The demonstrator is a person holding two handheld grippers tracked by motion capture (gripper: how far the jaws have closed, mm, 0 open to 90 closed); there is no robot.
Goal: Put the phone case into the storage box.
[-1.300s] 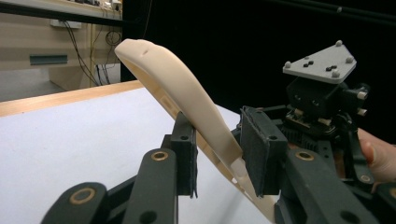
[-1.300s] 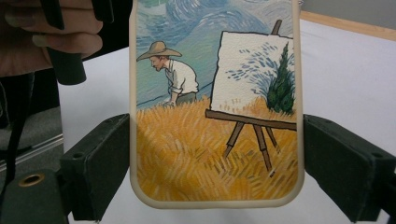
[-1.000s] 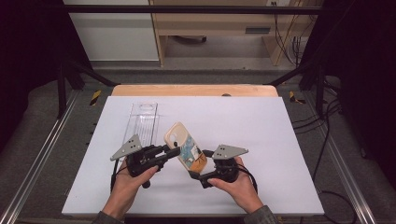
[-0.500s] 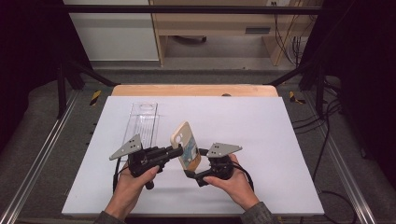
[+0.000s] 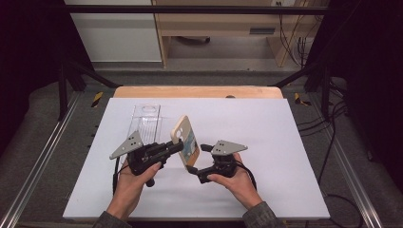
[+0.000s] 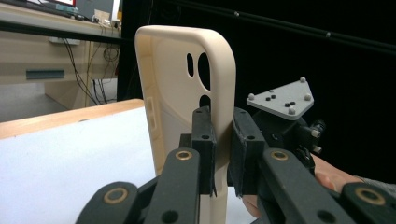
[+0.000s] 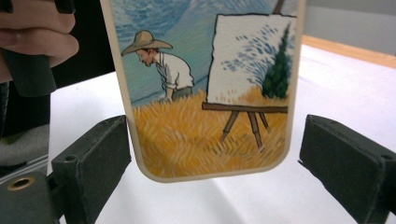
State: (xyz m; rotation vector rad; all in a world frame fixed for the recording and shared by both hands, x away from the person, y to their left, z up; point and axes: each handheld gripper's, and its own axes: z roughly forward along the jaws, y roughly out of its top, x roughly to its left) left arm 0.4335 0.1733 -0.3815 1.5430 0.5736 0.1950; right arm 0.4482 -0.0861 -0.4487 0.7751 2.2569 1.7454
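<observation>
A cream phone case (image 5: 185, 139) with a painted back showing a straw-hatted painter at an easel is standing upright above the tabletop's (image 5: 285, 142) near middle, camera holes uppermost. The left gripper (image 6: 223, 140) is clamping its edge; the right gripper (image 7: 212, 161) is straddling it, jaws released.

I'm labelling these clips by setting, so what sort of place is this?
Probably a lab or workshop recording bench, not a home: a white table inside black framing, loose cables on grey floor, and a person working handheld grippers on a phone case.
</observation>
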